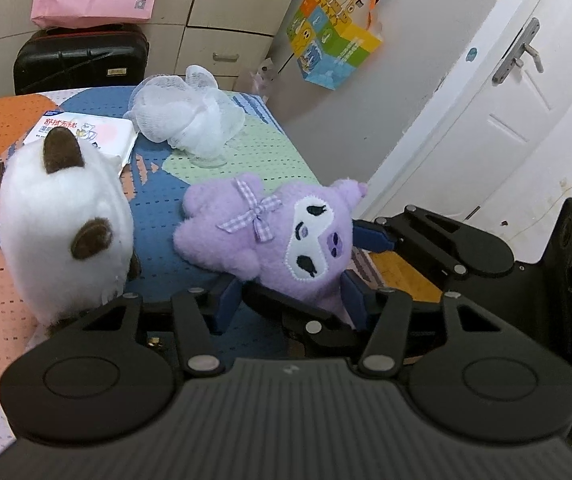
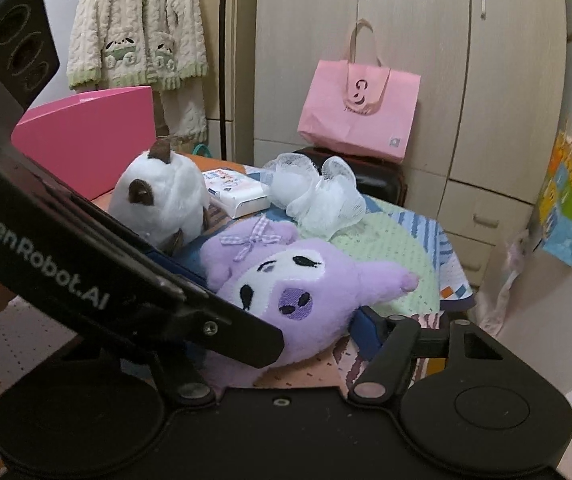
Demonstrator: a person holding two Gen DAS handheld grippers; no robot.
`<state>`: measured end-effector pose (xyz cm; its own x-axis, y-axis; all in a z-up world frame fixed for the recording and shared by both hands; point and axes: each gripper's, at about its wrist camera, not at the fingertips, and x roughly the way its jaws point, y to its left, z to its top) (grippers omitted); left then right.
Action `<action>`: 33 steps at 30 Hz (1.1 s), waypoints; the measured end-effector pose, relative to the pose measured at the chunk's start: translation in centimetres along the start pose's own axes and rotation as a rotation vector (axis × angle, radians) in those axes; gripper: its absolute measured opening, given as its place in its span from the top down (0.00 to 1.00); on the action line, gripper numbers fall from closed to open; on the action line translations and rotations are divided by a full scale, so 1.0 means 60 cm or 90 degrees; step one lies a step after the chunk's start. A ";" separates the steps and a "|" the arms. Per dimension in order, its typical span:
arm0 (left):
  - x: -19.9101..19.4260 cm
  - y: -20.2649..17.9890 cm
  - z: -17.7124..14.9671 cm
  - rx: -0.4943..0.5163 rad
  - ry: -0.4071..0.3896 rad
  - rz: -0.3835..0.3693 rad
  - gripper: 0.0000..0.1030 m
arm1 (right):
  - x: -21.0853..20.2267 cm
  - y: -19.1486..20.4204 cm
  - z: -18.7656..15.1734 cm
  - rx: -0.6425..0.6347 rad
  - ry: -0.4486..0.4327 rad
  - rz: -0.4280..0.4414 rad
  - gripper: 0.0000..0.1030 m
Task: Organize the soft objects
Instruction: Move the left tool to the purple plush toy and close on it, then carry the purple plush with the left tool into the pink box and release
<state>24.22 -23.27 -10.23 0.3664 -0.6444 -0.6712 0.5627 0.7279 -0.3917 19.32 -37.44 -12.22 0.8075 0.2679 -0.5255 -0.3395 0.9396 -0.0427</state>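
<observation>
The purple plush (image 1: 273, 236) lies face up on the desk (image 1: 245, 152), near the centre of the left wrist view, its gingham bow (image 1: 251, 212) toward the upper left and its head toward the lower right. The left gripper (image 1: 290, 304) fills the bottom of that frame with its jaws spread wide, one blue finger (image 1: 225, 300) left of the toy and the other (image 1: 356, 300) under its head; they grip nothing. The right gripper (image 1: 370, 236) comes in from the right edge, a blue pad touching the side of the plush's head. In the right wrist view the right gripper's (image 2: 326, 320) left finger is hidden behind the left device's black body, so whether these jaws pinch the toy cannot be told.

A white plush (image 1: 61, 220) with brown ears stands at the left of the left wrist frame, just beside the purple one. Behind it lies a tissue pack (image 1: 97, 136), and a white mesh bath puff (image 1: 185, 112) sits at upper centre. A pink bag (image 2: 360, 116) rests on a black suitcase (image 1: 81, 60) beyond the desk.
</observation>
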 end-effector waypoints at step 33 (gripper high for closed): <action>-0.149 -0.035 -0.069 0.013 0.051 -0.033 0.49 | -0.129 0.117 0.000 0.129 0.023 -0.024 0.33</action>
<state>16.68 -18.06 -6.01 0.2765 -0.6603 -0.6982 0.5952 0.6881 -0.4150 10.69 -32.90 -8.46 0.7983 0.2277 -0.5575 -0.2030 0.9733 0.1068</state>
